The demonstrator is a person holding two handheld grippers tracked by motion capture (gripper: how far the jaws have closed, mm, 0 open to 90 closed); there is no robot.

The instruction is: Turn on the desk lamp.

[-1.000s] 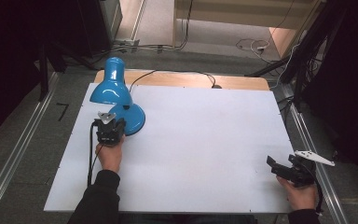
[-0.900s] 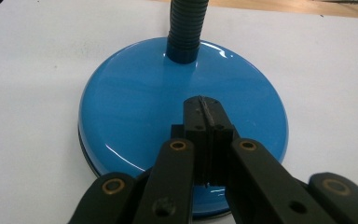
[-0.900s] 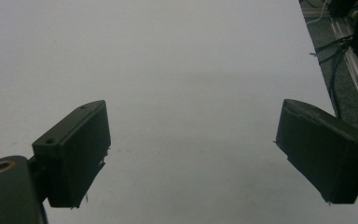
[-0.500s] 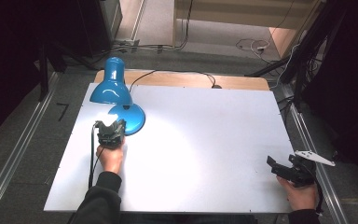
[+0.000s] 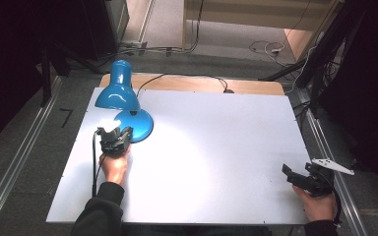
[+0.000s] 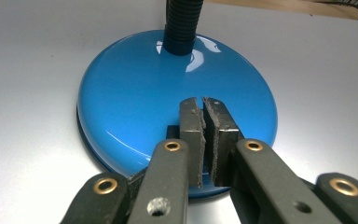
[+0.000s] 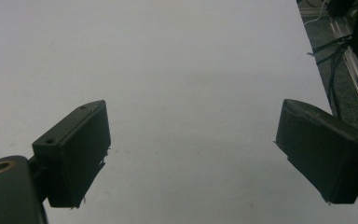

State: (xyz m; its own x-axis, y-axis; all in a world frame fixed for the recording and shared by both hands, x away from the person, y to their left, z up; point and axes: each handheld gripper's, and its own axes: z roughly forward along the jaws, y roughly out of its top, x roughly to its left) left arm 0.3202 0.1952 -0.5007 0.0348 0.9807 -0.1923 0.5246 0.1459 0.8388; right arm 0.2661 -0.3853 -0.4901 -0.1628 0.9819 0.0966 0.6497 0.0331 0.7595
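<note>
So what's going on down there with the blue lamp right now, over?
Left gripper over the lamp base, jaws just easing apart, a thin gap, nothing between. Right gripper open above the white table. Lamp lit. Nothing in the way.

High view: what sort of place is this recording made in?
Probably a lab or workshop recording bench, not a home. A bare white table sits between metal floor rails, loose cables run across the grey floor behind it, and a lit blue desk lamp stands at the table's far left.
</note>
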